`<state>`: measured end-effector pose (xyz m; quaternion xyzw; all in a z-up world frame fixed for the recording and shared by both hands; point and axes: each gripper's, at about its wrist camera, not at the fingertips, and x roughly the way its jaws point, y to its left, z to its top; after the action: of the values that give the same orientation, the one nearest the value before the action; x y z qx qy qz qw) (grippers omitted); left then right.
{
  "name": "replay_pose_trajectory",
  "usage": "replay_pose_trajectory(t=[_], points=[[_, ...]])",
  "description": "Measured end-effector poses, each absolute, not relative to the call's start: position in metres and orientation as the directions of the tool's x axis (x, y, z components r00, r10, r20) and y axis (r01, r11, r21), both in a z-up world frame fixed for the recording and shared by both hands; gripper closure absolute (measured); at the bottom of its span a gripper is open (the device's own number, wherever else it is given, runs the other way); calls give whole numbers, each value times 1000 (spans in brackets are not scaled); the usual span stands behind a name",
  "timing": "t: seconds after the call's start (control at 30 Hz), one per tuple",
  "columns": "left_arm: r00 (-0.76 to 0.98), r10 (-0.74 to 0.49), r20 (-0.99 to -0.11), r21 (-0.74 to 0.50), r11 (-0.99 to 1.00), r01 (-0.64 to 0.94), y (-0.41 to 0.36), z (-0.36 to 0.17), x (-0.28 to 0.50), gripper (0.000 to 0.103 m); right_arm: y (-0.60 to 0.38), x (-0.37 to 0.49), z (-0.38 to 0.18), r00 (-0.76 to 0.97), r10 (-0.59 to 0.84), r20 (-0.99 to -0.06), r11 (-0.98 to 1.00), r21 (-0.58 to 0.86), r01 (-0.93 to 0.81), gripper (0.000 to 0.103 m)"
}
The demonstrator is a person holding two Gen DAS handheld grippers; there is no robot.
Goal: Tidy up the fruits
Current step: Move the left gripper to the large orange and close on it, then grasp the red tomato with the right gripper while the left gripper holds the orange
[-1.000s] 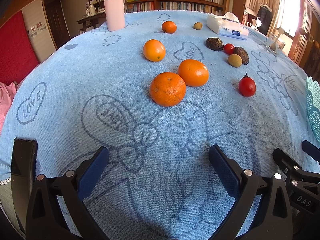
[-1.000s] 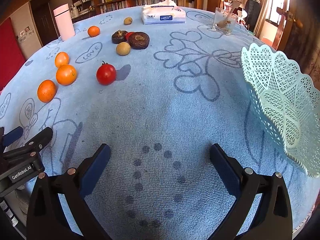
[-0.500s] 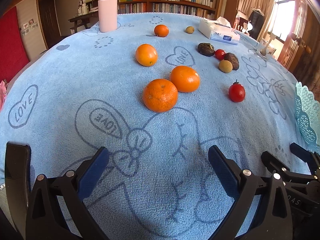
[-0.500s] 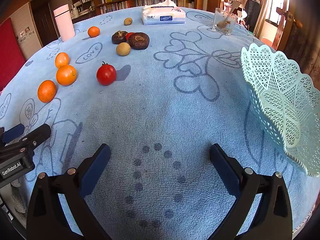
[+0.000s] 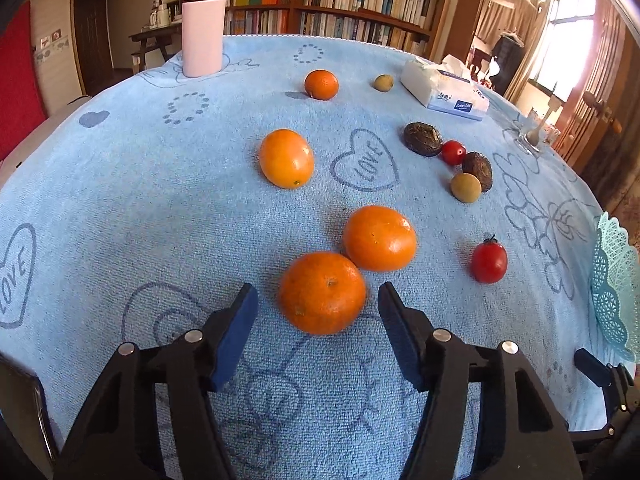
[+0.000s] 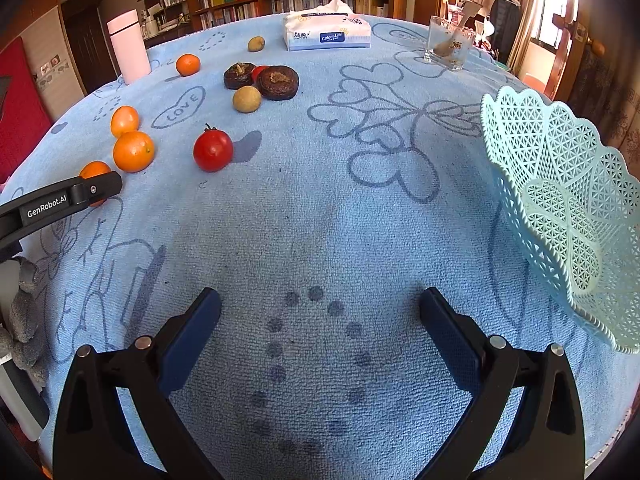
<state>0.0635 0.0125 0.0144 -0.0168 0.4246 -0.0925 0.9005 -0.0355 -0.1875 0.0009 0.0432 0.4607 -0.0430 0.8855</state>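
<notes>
Left wrist: we are bringing left tongs (image 5: 318, 304) around nearest orange (image 5: 322, 292) on worktop (image 5: 120, 200); jaws just closing from wide, pads not yet touching. Grasp imminent.

Right wrist: right tongs (image 6: 320, 308) gaping, released, idling beside basket (image 6: 568, 200).

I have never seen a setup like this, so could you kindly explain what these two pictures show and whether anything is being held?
There is no robot: a person carries a hand-held gripper in each hand, each with a fisheye camera looking along its two blue-padded fingers. The left view shows the left hand-held gripper, whose jaws have just been closing around the nearest round orange mandarin; gaps remain on both sides, so nothing is gripped yet. The right view shows the right hand-held gripper open and empty above the light blue terry tablecloth. More mandarins, a red tomato, brown fruits, a tissue pack and a pink tumbler lie around. The pale green lattice plastic basket presumably receives the fruit.
</notes>
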Motion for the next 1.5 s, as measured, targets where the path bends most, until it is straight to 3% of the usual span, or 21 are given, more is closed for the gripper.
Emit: replay_pose_trajectory(t=[0.03,0.23,0.57,0.83,0.93,1.0,1.07,1.5], points=[[633,-175,-754,-103,983,150,13,14,63,50,-187,-35,1,572,-36,-819,993,37,116,2],[672,-202,-712,-139,979,147,20,13,55,58,-186,-34,5,568,-33,-822,994,35,108,2],[681,-243,-690,-213,969,129,31,14,54,57,-168,11,32,617,29,-787,998,59,28,5],[678,-246,-693,-217,968,130,31,13,54,56,-146,55,28,598,100,-795,995,91,-45,37],[676,-247,-694,-218,967,130,31,13,54,56,-140,64,25,588,115,-801,993,98,-61,52],[676,-247,-694,-217,967,130,31,13,54,55,-139,67,20,575,117,-810,993,98,-64,68],[676,-247,-694,-217,967,130,31,13,54,55,-141,65,18,574,115,-810,993,102,-56,74],[676,-246,-694,-217,968,129,32,13,54,55,-203,13,51,653,61,-755,978,177,113,74]])
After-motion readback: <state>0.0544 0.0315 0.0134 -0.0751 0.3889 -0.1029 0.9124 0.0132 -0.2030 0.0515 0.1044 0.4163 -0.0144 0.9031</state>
